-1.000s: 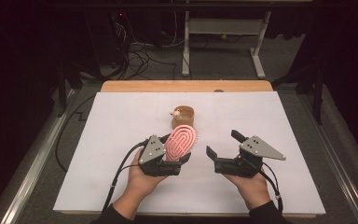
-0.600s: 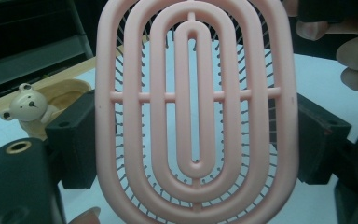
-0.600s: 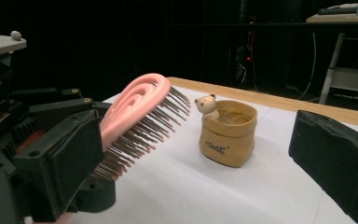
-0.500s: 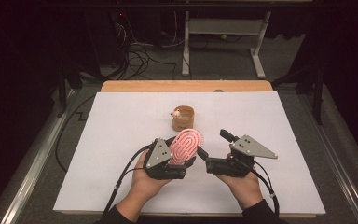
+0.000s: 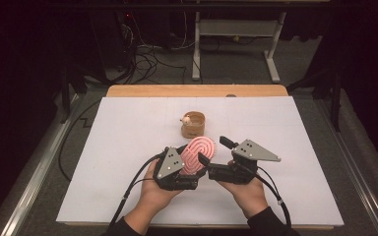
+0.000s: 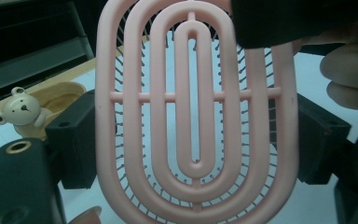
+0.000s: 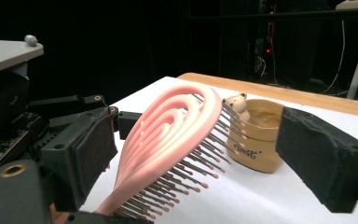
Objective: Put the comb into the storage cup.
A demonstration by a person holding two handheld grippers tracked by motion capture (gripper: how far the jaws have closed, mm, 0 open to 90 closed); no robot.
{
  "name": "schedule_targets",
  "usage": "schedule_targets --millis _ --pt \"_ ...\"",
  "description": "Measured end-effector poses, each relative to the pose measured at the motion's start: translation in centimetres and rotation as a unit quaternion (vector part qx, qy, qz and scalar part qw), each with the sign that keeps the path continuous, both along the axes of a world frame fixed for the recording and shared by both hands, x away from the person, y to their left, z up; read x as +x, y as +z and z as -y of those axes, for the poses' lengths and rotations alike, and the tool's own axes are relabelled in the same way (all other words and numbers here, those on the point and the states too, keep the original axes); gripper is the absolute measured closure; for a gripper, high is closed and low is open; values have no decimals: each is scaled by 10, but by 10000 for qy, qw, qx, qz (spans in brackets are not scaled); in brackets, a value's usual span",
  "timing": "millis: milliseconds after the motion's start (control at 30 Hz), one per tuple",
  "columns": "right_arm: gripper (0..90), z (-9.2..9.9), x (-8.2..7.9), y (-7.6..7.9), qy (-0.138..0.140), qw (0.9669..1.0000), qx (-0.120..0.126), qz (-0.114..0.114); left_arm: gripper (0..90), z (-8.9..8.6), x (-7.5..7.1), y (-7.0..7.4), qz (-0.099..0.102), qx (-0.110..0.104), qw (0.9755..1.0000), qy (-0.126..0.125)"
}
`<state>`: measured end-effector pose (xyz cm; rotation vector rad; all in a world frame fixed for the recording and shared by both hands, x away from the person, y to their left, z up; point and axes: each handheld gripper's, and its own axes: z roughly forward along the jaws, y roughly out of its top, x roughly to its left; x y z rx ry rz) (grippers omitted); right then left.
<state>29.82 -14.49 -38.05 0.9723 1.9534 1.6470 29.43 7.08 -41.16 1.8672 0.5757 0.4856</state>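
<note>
Above the white-covered bench (image 5: 103,162), the left claw (image 5: 193,166) clamps the lower sides of a pink oval plastic hairbrush (image 5: 200,153), whose long axis rises and tips away from the person toward a small tan bear-trimmed cup (image 5: 193,125). The right claw (image 7: 205,154), nearer its upper end, has just been closing with the brush head between its pads, not yet pressing, bristles facing one pad.

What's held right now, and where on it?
The left gripper holds the pink hairbrush by its lower side edges. The right gripper, jaws just closing, straddles it without touching.
</note>
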Motion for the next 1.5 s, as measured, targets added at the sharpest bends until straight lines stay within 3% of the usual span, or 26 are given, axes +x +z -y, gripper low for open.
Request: schedule_targets --millis 300,400,733,1000,1500 --pt "189 -9 4 -2 100 9998 -23 -180 181 4 -2 0 26 34 10000 -22" --pt "241 -10 5 -3 135 9992 34 -367 180 4 -2 -1 33 52 10000 -7" --pt "325 -7 7 -3 157 9973 223 -684 180 4 -3 -1 68 59 10000 9" --pt "287 -10 9 -8 245 9957 209 -872 180 4 -3 0 93 15 10000 16" --pt "383 -12 9 -12 441 9935 317 -1001 180 2 -3 -1 114 14 9999 61"
